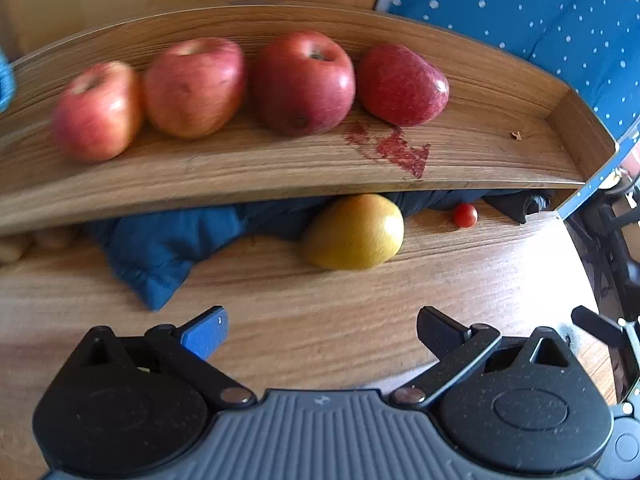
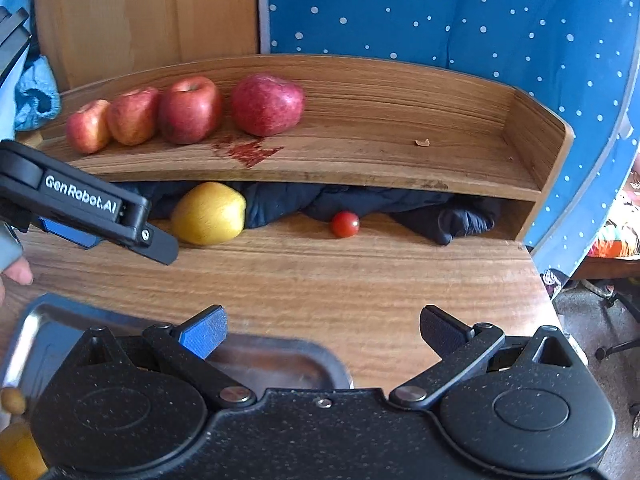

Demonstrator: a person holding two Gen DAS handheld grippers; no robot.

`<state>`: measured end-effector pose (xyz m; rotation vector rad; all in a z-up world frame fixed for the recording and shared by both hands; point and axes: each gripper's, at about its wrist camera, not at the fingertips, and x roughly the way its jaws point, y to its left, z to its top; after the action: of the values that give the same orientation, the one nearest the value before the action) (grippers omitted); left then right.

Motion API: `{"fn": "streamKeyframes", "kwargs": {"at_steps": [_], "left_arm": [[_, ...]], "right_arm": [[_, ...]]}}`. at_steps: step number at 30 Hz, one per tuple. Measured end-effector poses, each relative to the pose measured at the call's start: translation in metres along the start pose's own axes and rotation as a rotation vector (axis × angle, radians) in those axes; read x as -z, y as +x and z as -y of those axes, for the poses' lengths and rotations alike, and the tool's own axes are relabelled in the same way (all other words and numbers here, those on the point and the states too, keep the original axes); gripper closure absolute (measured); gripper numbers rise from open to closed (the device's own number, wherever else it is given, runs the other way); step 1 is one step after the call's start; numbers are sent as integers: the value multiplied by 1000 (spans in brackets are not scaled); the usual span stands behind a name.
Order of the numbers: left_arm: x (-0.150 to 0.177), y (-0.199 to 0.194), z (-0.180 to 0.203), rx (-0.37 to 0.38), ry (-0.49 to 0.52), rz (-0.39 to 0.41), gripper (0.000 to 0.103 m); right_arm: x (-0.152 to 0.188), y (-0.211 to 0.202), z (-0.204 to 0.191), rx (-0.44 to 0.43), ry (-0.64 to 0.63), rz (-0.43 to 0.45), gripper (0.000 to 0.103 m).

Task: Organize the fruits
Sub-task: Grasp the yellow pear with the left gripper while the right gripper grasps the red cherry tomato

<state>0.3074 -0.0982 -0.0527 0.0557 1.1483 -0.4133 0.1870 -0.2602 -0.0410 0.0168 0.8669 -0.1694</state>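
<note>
Desk [image 2: 360,280] wood-grain, biggest thing in both views, with a raised wooden shelf [image 2: 400,160] along its back edge; blue polka-dot fabric [image 2: 480,20] behind the shelf. Dark blue padded jacket [image 2: 360,200] stuffed into the gap under the shelf, spilling onto the desk at the left in the left wrist view [image 1: 152,256]. Metal tray [image 2: 280,364] on the desk at the near left, mostly hidden behind the right gripper [image 2: 322,330]. Right gripper: jaws apart, nothing between them, over the tray's far edge. Left gripper [image 1: 320,330]: jaws likewise apart and empty, held above bare desk in front of the shelf; it shows in the right wrist view at the left [image 2: 100,216], with part of a hand [image 2: 16,272] below it. Four red apples [image 1: 300,84] in a row on the left half of the shelf, the first three touching or nearly so, the fourth a bit apart in the right wrist view [image 2: 266,104]. Red stain [image 1: 400,150] on the shelf just in front of the rightmost apple. Yellow apple [image 1: 356,232] on the desk at the shelf's front edge, against the jacket. Cherry tomato [image 1: 465,215] on the desk to its right, well apart from it. Small brown scrap [image 2: 422,142] on the right part of the shelf.
</note>
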Motion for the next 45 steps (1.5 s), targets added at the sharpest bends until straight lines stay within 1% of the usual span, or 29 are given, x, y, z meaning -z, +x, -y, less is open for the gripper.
{"fn": "streamKeyframes", "kwargs": {"at_steps": [7,11,16,21,23,25,28,30,31,36,40,41,45], "left_arm": [[-15,23,8,17,57,10,1],[-22,33,7,46,62,-2,1],[-28,42,7,71,61,-2,1],[-32,50,8,101,39,-6,7],[-33,52,9,110,26,-7,10],[-33,55,10,115,16,-8,12],[-34,59,13,103,8,-6,15],[-34,61,13,94,-3,-2,20],[-34,62,12,92,-11,-3,20],[-36,63,10,85,-20,14,21],[-37,64,14,63,-11,22,23],[-37,64,15,55,-9,25,25],[-36,66,18,47,-6,30,25]], "right_arm": [[-16,29,10,30,25,-32,2],[-27,48,15,-7,39,-52,6],[-40,71,19,-11,32,-69,17],[-51,89,25,-5,46,-73,27],[-53,95,26,-18,50,-65,30],[-56,101,26,-31,40,-58,39],[-58,108,25,-39,27,-57,51],[-59,111,24,-39,21,-53,55],[-60,114,24,-38,19,-54,57],[-61,119,24,-15,12,-44,64],[-60,120,20,-2,-3,-35,74],[-60,120,19,-3,-4,-33,76],[-59,121,17,-6,-25,-25,77]]}}
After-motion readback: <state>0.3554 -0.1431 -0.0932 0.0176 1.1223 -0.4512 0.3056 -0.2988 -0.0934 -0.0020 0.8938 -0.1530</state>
